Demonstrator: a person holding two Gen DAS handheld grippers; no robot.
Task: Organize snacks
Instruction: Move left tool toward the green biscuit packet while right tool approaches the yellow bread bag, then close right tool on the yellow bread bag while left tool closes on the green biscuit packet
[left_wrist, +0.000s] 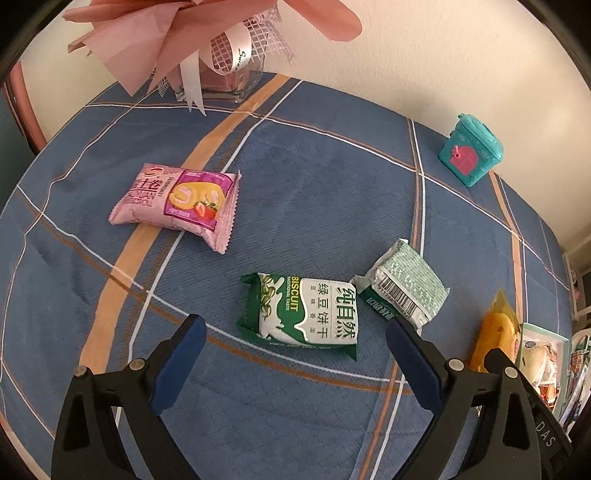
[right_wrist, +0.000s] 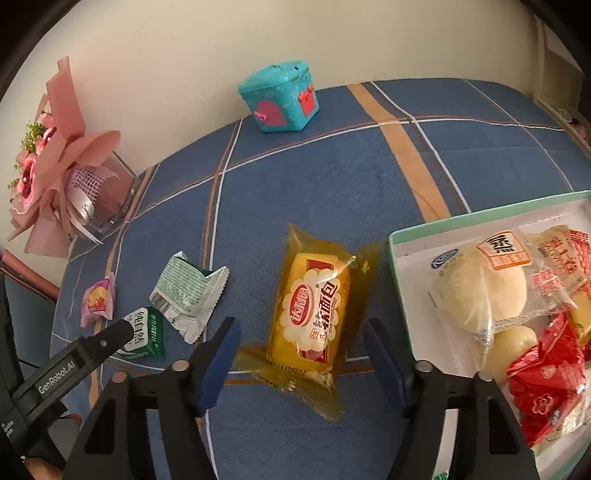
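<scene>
In the left wrist view, my left gripper (left_wrist: 295, 328) is open, its jaws either side of a green-and-white biscuit pack (left_wrist: 303, 315) on the blue plaid tablecloth. A second green pack (left_wrist: 404, 286) lies just right of it, a pink strawberry roll pack (left_wrist: 177, 201) further left. In the right wrist view, my right gripper (right_wrist: 303, 332) is open around a yellow bread pack (right_wrist: 314, 314). A white box with a green rim (right_wrist: 400, 258) at the right holds several wrapped snacks. The left gripper's body (right_wrist: 74, 360) shows at the lower left.
A teal toy box (right_wrist: 280, 98) stands at the back by the wall. A pink bouquet in a glass vase (right_wrist: 62, 181) stands at the back left. The green packs (right_wrist: 188, 291) and the pink pack (right_wrist: 98, 299) lie left of the bread.
</scene>
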